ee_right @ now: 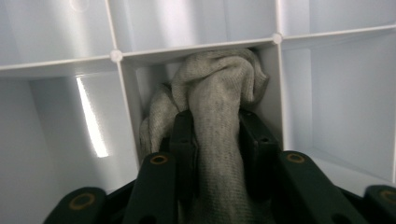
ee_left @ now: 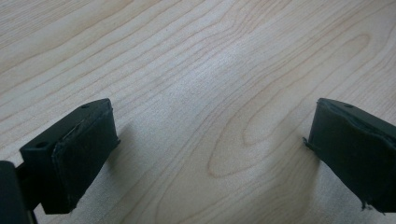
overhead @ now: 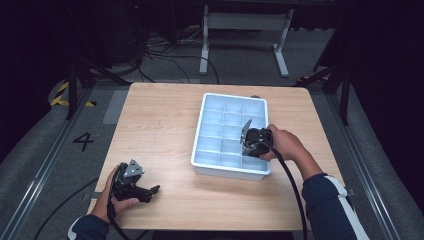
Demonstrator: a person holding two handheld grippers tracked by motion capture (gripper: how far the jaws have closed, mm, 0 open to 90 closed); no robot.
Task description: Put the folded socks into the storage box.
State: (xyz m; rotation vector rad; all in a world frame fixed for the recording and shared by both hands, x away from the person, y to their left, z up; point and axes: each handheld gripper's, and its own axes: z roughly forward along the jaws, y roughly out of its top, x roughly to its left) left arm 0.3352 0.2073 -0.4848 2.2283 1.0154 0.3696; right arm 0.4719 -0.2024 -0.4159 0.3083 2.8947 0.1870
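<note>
Right gripper (ee_right: 216, 135) clamped a sock (ee_right: 219, 88) inside a tray (overhead: 200, 150) cell; next, release. Left gripper (ee_left: 210, 154) rested released.

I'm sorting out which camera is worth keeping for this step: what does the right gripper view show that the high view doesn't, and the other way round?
Right gripper view: a grey knitted cloth pinched between the right tongs and pushed into one compartment, with the white dividers close up.

High view: the whole wooden table, the left tongs open and resting near the table's front left corner, both hands, and the floor with a number 4.

Both: the white compartment tray and the right tongs reaching down into it.
</note>
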